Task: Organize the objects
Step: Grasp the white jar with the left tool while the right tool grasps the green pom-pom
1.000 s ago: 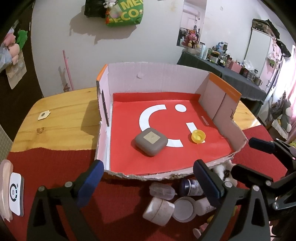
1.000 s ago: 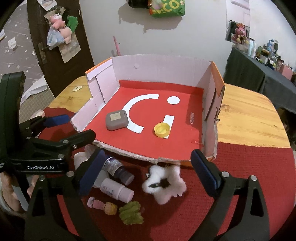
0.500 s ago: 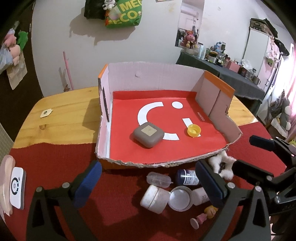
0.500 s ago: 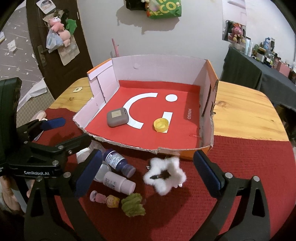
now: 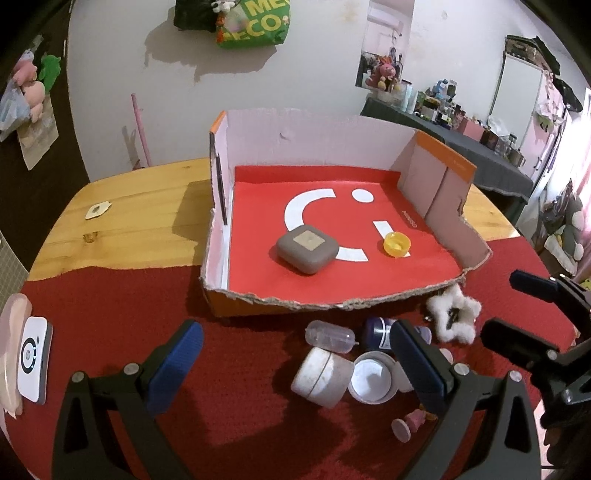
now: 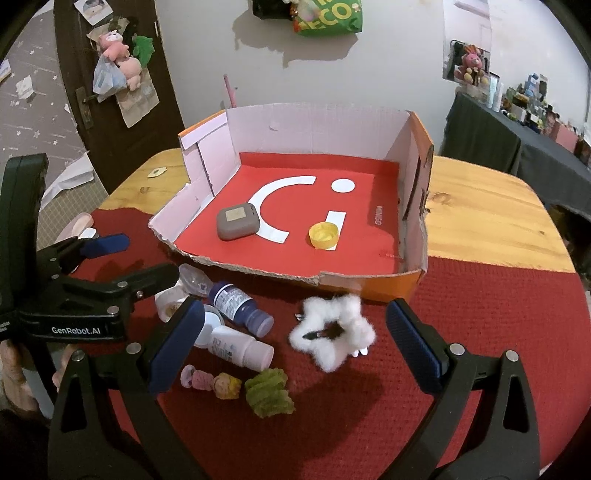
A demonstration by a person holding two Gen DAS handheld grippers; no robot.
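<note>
Currently both tools hang empty above the red cloth [image 6: 480, 306] that covers the near part of the wooden table [image 6: 487, 218]: the left gripper [image 5: 295, 362] and the right gripper [image 6: 314, 343] each have their jaws spread wide. The cardboard box [image 6: 413, 155] sits at the far edge of the cloth and already contains a grey case [image 6: 236, 223] and a yellow cap [image 6: 324, 235]. The loose items lie on the cloth just before the box's torn front wall. The fluffy white star clip [image 6: 332, 336] is probably light and soft; grip it across the pile, since the metal clip beneath is small. The dark blue bottle [image 6: 236, 306] and the white bottle [image 6: 240, 349] lie on their sides, appear rigid and smooth, and may roll; grip each across the body. The white jar [image 5: 321, 376] and its open lid [image 5: 371, 380] look stiff. The small doll figure [image 6: 210, 382] seems fragile; the green scrunchie [image 6: 267, 393] is soft. Legible writing: "GenRobot.AI" on the left tool, "MINISO" on the box floor, "ECO" on the green bag [image 6: 328, 16]. Bottle labels are too small to read.
</note>
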